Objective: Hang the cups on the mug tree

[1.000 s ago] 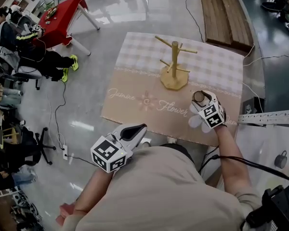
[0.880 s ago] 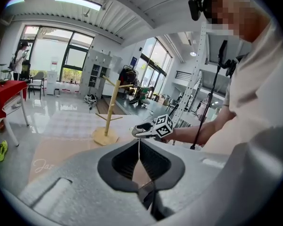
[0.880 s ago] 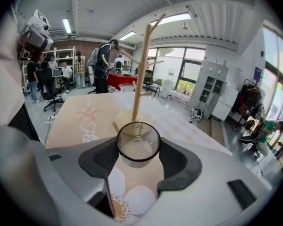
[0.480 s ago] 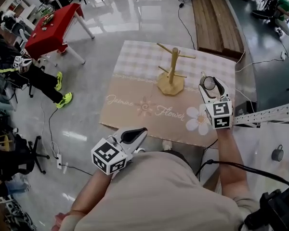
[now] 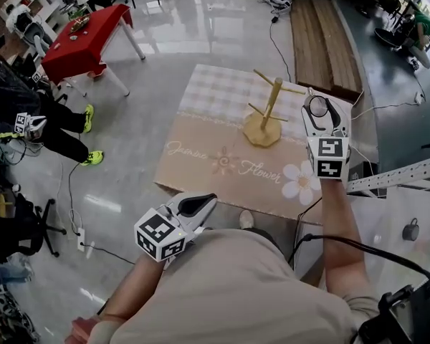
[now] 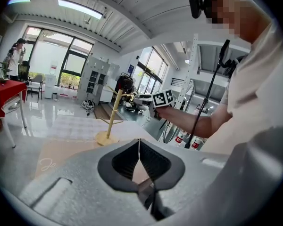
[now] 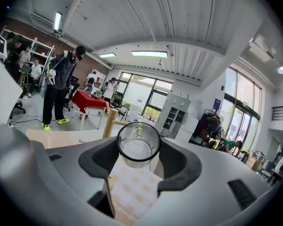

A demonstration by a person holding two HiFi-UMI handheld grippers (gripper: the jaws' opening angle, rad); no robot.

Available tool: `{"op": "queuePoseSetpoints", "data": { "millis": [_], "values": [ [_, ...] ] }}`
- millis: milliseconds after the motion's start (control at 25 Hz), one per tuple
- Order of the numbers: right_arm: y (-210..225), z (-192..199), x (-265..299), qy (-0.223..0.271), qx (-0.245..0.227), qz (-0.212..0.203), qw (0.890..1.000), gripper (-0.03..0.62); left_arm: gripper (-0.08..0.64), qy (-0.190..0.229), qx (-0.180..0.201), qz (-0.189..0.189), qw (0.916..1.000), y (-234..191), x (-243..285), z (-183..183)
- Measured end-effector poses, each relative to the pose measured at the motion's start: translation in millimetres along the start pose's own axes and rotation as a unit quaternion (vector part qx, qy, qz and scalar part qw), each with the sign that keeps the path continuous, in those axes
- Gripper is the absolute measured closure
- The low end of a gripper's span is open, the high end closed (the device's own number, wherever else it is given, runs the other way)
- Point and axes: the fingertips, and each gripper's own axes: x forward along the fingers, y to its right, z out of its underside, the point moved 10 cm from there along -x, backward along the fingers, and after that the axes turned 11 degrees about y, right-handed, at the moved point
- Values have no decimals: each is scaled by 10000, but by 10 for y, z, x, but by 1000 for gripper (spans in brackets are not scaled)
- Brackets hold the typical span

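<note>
While the clear cup (image 7: 137, 145) is clamped between the jaws of the right gripper (image 5: 317, 112), it is held raised just beside the mug tree (image 5: 270, 110), probably so that it can be brought onto one of the bare pegs. The left gripper (image 5: 197, 204) is pressed together on nothing and held near the body, apparently out of the way.

floor (image 5: 172, 56): glossy grey, mirrors the light | furniture: red table (image 5: 82, 40) far left, wooden platform (image 5: 322, 41) far right, grey cabinets (image 6: 96, 81) beside the windows | windows (image 6: 61, 62): tall, bright daylight | ceiling (image 7: 146, 18): ribbed white, strip lights (image 6: 80, 8) lit
</note>
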Motion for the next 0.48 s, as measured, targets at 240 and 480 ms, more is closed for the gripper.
{"op": "queuePoseSetpoints", "data": {
  "millis": [240,480],
  "values": [
    [-240,-80,74,-147,-306,30,9994,318,551,69,-25,-33,10000,-4,-236,80],
    [-412,-79,170,-325,-569,121,9978,318,551,150,-77,-153,9997,-12,-454,139]
  ]
}}
